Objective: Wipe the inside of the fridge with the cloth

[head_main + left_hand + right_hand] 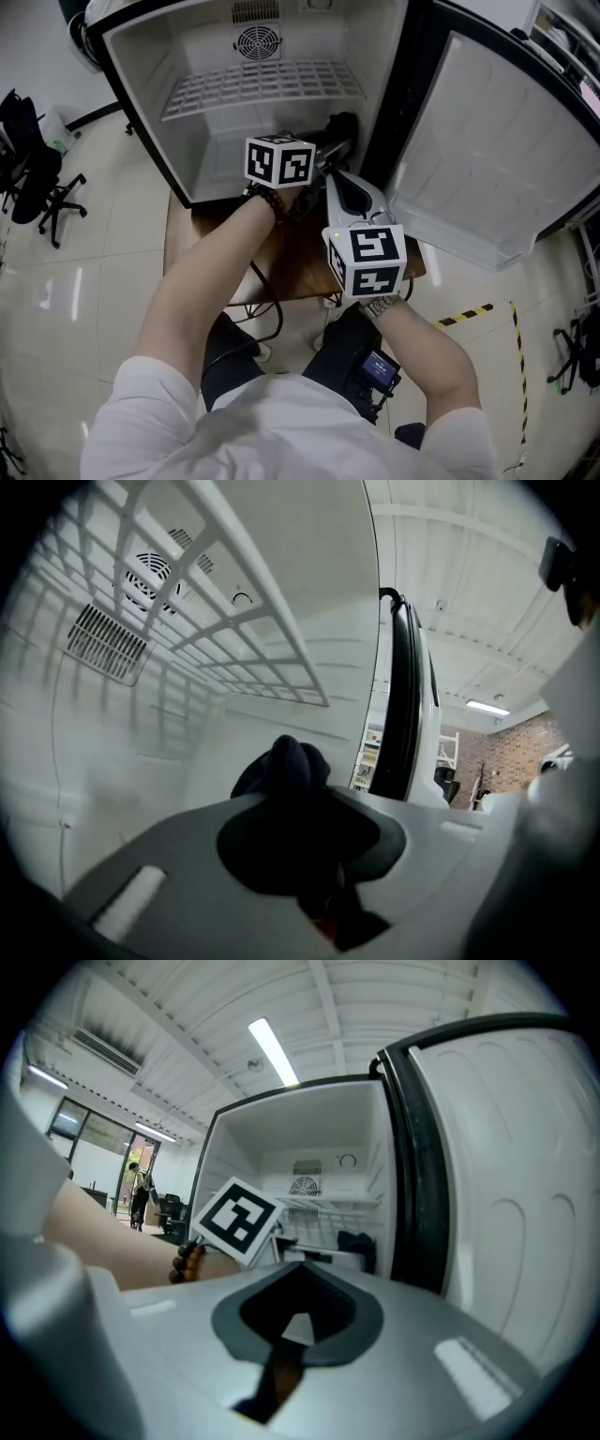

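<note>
While the fridge point(141, 75) stands on the bench point(291, 253) with its door point(487, 159) swung wide, a person reaches the left tongs point(330, 142) into its lower compartment. The tongs are clamped on a dark cloth point(286, 761), bunched between their pads. The cloth sits inside the fridge, beneath the white wire shelf point(262, 84) and toward the hinge side of the cabinet, near the right inner wall. A round fan grille point(257, 41) shows on the fridge's back wall above the shelf. The right tongs point(298, 1299) hang just outside the fridge's opening, pressed together with nothing between them, facing the interior.
</note>
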Demonstrator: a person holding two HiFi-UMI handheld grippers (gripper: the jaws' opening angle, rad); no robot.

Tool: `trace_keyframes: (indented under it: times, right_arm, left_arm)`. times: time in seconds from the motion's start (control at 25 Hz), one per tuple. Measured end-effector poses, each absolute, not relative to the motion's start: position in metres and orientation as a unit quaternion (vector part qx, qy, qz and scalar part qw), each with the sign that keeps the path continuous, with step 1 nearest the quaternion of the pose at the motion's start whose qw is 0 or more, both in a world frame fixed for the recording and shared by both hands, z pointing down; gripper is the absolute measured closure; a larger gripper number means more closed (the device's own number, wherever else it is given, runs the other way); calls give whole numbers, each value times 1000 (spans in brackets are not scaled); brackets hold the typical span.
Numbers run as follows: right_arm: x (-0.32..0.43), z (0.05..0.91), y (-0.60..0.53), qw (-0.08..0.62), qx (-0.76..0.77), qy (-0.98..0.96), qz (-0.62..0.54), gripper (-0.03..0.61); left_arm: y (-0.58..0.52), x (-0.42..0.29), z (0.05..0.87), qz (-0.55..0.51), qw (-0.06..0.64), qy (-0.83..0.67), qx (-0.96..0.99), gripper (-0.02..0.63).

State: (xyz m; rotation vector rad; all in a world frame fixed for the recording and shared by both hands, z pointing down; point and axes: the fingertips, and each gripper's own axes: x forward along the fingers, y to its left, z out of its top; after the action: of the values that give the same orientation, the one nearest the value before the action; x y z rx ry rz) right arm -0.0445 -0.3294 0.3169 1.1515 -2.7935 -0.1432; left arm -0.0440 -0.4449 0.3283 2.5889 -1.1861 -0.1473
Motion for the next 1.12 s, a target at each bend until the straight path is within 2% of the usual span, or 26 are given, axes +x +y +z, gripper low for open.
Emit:
trace_keyframes:
  times: [0.84, 1.0, 1.12]
  right_arm:
    - [-11, 330, -314, 76, 376, -923, -25, 563]
    - [-16, 328, -310, 63, 353, -933, -22, 520]
    - [-22, 326, -307, 59, 329, -942, -21, 458]
  left_arm:
    - [-386, -40, 320, -69, 145, -391, 906, 543]
    - [-369, -47, 317, -70, 140, -386, 909, 541]
    - [-352, -53, 317, -61, 135, -373, 916, 541]
